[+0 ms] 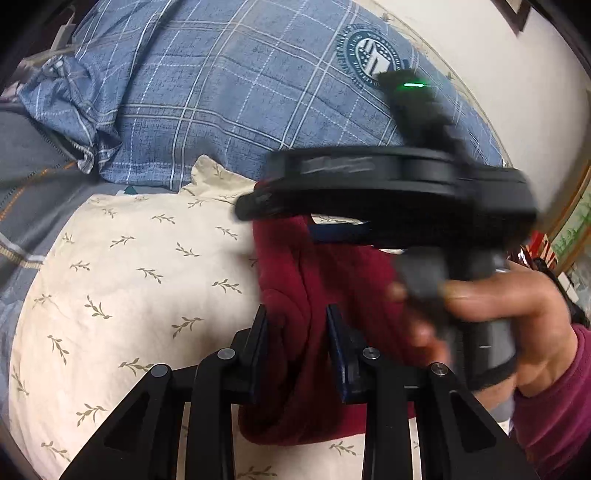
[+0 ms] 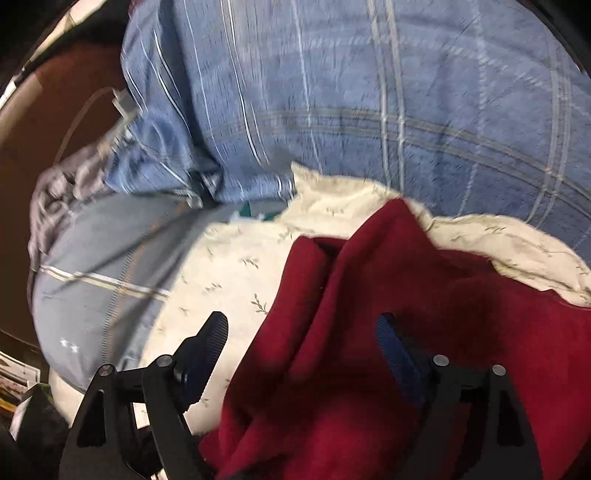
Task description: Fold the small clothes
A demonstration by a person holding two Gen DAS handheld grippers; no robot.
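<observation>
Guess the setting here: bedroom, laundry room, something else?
Probably a bedroom, working on a bed: a cream leaf-print pillow under the dark red fleece garment, a blue plaid quilt behind, and a picture frame corner on the wall.

Dark red garment (image 2: pixel 369 332), fleecy, rumpled in folds on cream leaf-print pillow (image 1: pixel 129 295).

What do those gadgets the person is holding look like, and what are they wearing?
Each tool is matte black, with angular linkage arms joined by silver rivets and two fingers faced with ribbed blue pads. The right tool has a broad black body, a grey handle and a small green light. The person's sleeve is magenta.
</observation>
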